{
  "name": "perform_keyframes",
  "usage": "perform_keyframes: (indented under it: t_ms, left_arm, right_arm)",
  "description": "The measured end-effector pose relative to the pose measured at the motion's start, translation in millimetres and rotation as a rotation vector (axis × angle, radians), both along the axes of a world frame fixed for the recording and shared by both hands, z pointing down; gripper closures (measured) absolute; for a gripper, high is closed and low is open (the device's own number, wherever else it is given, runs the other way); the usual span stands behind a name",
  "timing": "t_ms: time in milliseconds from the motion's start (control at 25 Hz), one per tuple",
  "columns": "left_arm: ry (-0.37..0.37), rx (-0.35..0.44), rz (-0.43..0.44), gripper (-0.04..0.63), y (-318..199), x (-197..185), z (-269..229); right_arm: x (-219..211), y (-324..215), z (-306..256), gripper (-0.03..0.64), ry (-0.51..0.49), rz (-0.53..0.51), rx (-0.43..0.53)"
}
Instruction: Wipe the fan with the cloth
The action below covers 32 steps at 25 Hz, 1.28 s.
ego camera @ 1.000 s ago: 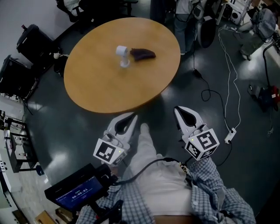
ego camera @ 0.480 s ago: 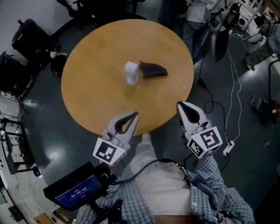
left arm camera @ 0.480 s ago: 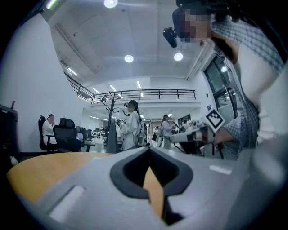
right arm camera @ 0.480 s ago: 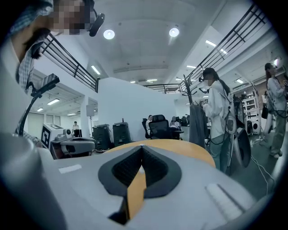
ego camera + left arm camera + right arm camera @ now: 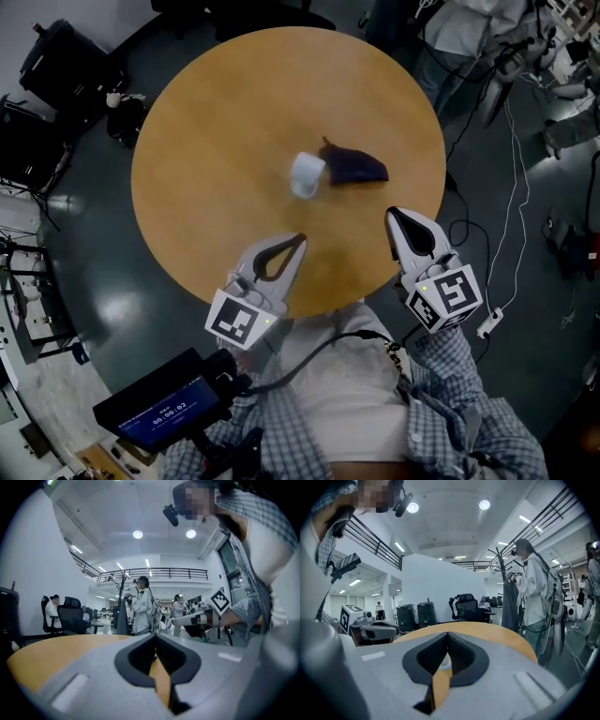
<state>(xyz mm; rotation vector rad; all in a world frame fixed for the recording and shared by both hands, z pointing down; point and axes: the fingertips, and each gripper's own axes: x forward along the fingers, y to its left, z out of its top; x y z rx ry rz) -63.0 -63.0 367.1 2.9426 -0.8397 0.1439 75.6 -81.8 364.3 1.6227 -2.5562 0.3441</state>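
Observation:
A small white fan (image 5: pixel 307 174) stands near the middle of the round wooden table (image 5: pixel 206 141). A dark crumpled cloth (image 5: pixel 357 167) lies right beside the fan, on its right. My left gripper (image 5: pixel 298 240) is shut and empty, its tip over the table's near edge, short of the fan. My right gripper (image 5: pixel 394 216) is also shut and empty, at the table's near right rim, just below the cloth. In the left gripper view the closed jaws (image 5: pixel 155 635) point across the tabletop (image 5: pixel 51 653). In the right gripper view the closed jaws (image 5: pixel 447 634) face the table (image 5: pixel 487 634).
Black cases (image 5: pixel 56 66) sit on the floor left of the table. Cables (image 5: pixel 511 169) and a power strip (image 5: pixel 489 322) lie on the floor at right. People (image 5: pixel 140 606) stand beyond the table; office chairs (image 5: pixel 466 607) are nearby. A screen device (image 5: pixel 164 405) hangs by my left side.
Both grippers have moved forward, from over the floor to the table's near edge. The fan and cloth now look closer. Both sets of jaws have stayed shut.

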Motion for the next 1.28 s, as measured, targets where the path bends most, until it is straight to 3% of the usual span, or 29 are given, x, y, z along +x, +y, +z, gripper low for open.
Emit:
perform_keyframes:
  t_ms: [240, 480, 760, 1080, 1280]
  left_arm:
    - [-0.030, -0.038, -0.032, 0.579, -29, 10, 29]
    - [-0.058, -0.079, -0.070, 0.490, -57, 10, 59]
    - [-0.097, -0.131, -0.147, 0.444, -83, 16, 95]
    - [-0.165, -0.080, -0.148, 0.385, -85, 57, 135]
    - [-0.150, -0.056, -0.173, 0.380, -121, 38, 137]
  right_arm:
    - [6, -25, 20, 0.614, -0.003, -0.033, -0.054]
    - [14, -47, 36, 0.614, 0.010, -0.061, -0.100]
    - [34, -69, 66, 0.614, 0.045, -0.088, -0.142]
    - [58, -66, 93, 0.614, 0.034, -0.103, -0.150]
    - [29, -94, 106, 0.613, 0.064, -0.128, -0.170]
